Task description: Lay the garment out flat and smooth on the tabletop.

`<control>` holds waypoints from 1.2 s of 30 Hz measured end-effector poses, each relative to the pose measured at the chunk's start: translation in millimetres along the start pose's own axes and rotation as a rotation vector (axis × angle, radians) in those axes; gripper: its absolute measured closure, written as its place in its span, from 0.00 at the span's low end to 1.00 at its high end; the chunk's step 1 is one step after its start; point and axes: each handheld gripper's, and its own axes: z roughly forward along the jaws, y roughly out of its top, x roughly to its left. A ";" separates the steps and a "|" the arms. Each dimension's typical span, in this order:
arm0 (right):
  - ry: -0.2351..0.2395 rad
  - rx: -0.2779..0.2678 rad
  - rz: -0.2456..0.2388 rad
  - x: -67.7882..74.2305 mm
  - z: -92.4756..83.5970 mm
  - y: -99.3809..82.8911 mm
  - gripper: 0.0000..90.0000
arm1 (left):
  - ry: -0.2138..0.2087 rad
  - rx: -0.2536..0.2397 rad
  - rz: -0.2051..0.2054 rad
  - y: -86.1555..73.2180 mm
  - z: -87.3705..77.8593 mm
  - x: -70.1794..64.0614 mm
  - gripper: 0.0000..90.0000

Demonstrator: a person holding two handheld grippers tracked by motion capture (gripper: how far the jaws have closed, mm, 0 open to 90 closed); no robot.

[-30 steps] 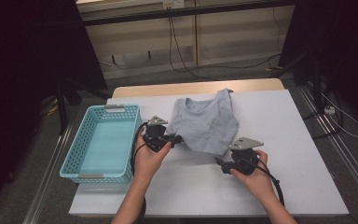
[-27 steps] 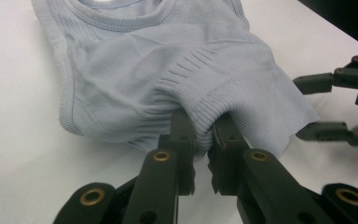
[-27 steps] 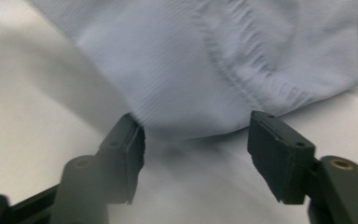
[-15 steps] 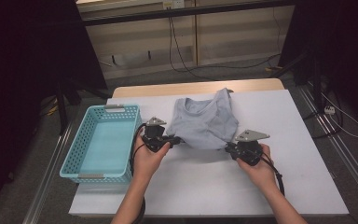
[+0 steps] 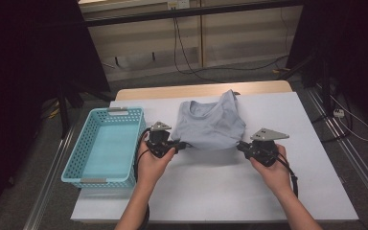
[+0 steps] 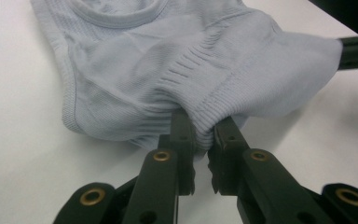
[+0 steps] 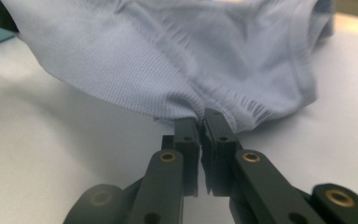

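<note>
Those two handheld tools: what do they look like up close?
Both the left tool and the right tool are black, with two flat jaws on hinged links fastened by brass-coloured rivets. Each carries a grey three-cornered plate on top and trails a black cable. The forearms are bare.

The garment (image 5: 212, 125) was a pale blue-grey, finely ribbed knit with a plainer band at its neckline. It lay on a white table (image 5: 220, 191) edged in light wood at the far side. The basket (image 5: 104, 146) was turquoise, latticed with small holes. Both grippers, left gripper (image 5: 184, 143) and right gripper (image 5: 240, 146), were black, each topped by a grey plate, with brass-coloured rivets on their jaws.
</note>
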 end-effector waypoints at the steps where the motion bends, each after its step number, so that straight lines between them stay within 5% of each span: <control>1: -0.010 -0.013 0.001 -1.0 -5.7 2.5 0.96 | 0.002 -0.002 0.003 0.5 0.5 -0.7 0.90; 6: -0.042 -0.082 -0.006 -3.5 -27.2 10.9 0.95 | -0.010 -0.004 0.015 2.0 2.1 -5.1 0.90; 10: -0.032 -0.047 -0.006 -2.1 -17.2 3.5 0.90 | 0.001 -0.003 0.014 2.0 1.9 -3.9 0.90; 21: -0.045 0.050 0.014 8.2 7.7 -9.9 0.44 | -0.003 -0.005 0.008 -0.1 4.0 -2.1 0.90; 31: -0.083 0.106 0.018 2.4 10.9 -20.9 0.45 | -0.009 0.004 0.020 -2.1 6.8 -2.7 0.90; 36: -0.078 0.128 0.027 0.8 10.2 -25.2 0.54 | -0.012 0.002 0.024 -1.8 7.0 -3.8 0.90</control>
